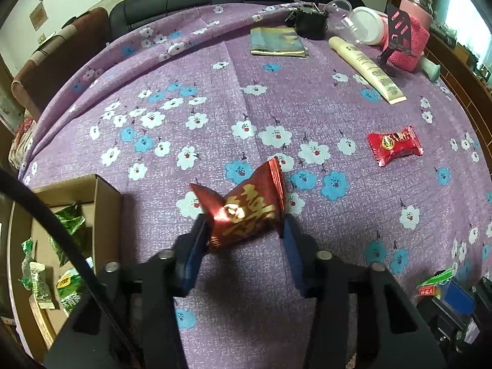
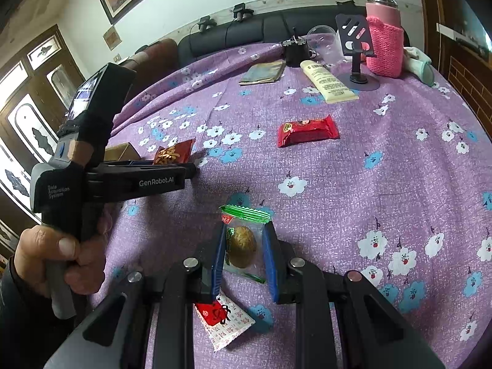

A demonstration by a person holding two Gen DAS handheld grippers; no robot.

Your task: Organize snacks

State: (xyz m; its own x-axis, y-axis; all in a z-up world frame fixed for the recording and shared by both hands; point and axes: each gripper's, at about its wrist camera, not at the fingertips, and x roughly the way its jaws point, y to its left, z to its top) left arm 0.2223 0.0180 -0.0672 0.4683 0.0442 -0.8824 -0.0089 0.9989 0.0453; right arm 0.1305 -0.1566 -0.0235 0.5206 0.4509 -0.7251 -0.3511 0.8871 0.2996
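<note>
My left gripper (image 1: 244,220) is shut on a dark red snack packet (image 1: 246,212) with gold characters, one blue pad against each side, just right of the cardboard box (image 1: 106,203). In the right wrist view the same gripper (image 2: 187,166) shows side-on with the packet (image 2: 173,155) at its tip. My right gripper (image 2: 245,226) is shut on a clear packet with a green top (image 2: 243,243) holding a brown egg-shaped snack, low over the cloth. A bright red packet (image 1: 394,145) (image 2: 307,130) lies loose on the purple flowered cloth. A white and red packet (image 2: 226,319) lies under the right gripper.
The box holds several green packets (image 1: 69,220). At the far side stand a cream tube (image 1: 366,69), a black phone stand (image 1: 396,37), a pink knit-covered jar (image 2: 384,43), a black cup (image 1: 310,23) and a flat golden packet (image 1: 276,41). A hand (image 2: 61,255) holds the left gripper's handle.
</note>
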